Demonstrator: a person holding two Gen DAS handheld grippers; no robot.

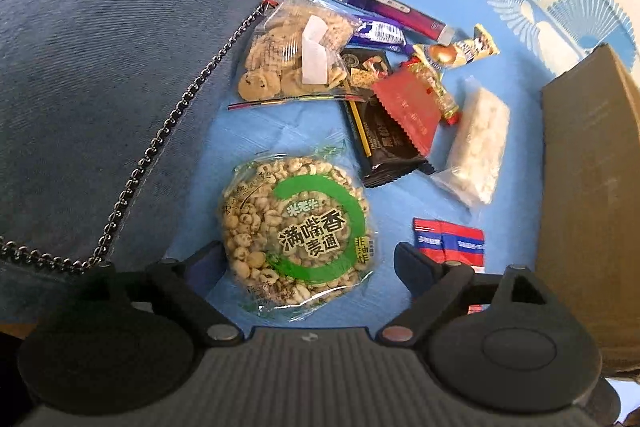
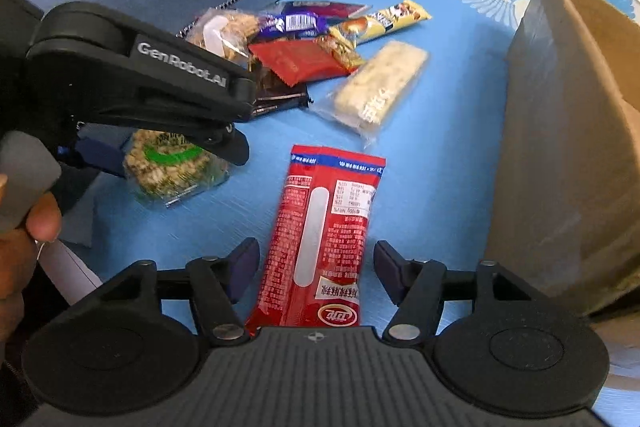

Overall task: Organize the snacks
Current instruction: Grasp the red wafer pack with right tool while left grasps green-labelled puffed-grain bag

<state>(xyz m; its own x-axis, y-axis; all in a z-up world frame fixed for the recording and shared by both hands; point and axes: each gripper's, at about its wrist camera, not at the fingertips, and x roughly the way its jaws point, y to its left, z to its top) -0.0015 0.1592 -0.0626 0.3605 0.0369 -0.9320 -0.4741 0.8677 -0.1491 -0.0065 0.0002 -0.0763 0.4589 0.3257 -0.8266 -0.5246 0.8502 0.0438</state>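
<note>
A round puffed-grain cake in a clear wrapper with a green ring lies on the blue cloth between the fingers of my left gripper. The jaws stand wide and open, and the right finger is clear of the wrapper. From the right wrist view, the left gripper hangs over that same cake. A long red snack packet lies lengthwise between the fingers of my right gripper. Those jaws are open, with a gap on each side of the packet. Its far end also shows in the left wrist view.
A heap of snacks lies beyond: a cookie bag, black bar, red sachet, white rice bar, purple wrappers. A cardboard box stands at the right. A blue denim bag with a chain lies at the left.
</note>
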